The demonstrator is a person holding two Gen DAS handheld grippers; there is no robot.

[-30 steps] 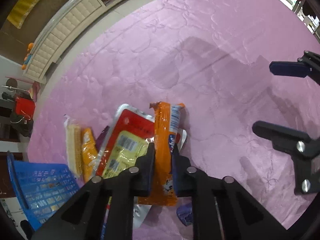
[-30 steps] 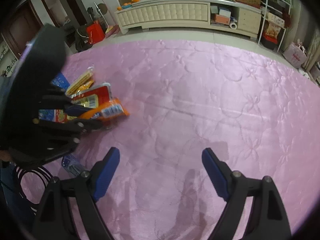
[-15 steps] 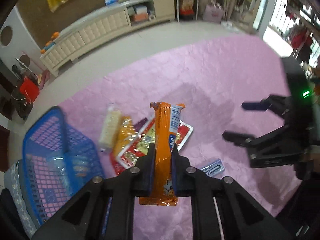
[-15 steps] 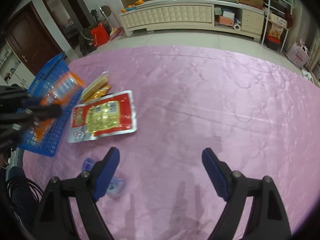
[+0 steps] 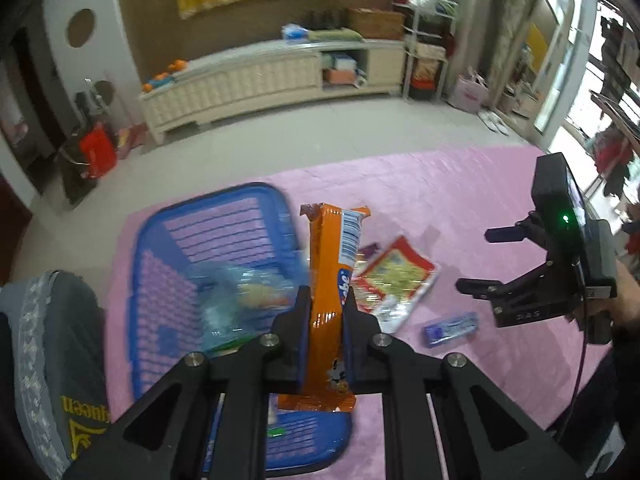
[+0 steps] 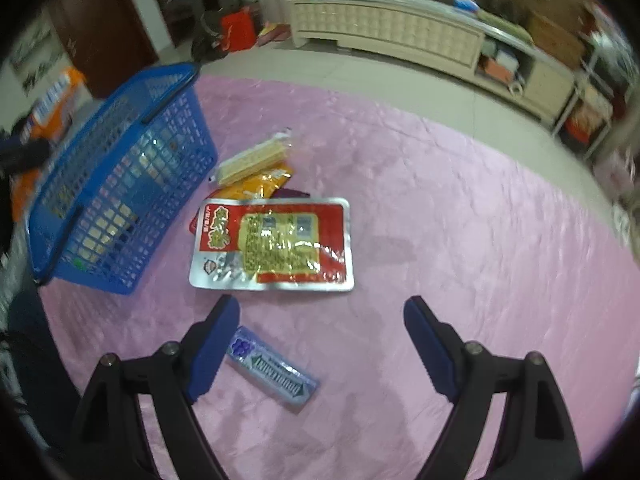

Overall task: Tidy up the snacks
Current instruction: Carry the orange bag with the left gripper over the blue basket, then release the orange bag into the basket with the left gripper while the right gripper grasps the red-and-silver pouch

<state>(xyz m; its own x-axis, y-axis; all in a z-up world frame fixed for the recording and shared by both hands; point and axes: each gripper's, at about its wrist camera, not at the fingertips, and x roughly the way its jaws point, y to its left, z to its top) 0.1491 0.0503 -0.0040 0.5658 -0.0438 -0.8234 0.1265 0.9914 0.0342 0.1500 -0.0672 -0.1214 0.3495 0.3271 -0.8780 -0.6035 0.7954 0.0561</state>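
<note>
My left gripper (image 5: pixel 325 300) is shut on an orange snack packet (image 5: pixel 332 264) and holds it upright above the right side of a blue plastic basket (image 5: pixel 160 224), which has a clear bag of snacks inside. My right gripper (image 6: pixel 316 320) is open and empty, low over the pink mat, just short of a red and silver flat pouch (image 6: pixel 272 244). A blue gum pack (image 6: pixel 272 372) lies by its left finger. A wafer pack (image 6: pixel 252 156) and a yellow bag (image 6: pixel 260 184) lie beside the basket (image 6: pixel 120 184).
The pink quilted mat (image 6: pixel 460 220) covers the floor. A long cream cabinet (image 6: pixel 400 36) stands at the back on grey tiles. A grey cushion (image 5: pixel 52 360) sits left of the basket.
My left gripper has lifted the orange packet off the pile and carried it left, over the basket. My right gripper has moved in towards the red pouch and gum pack.
</note>
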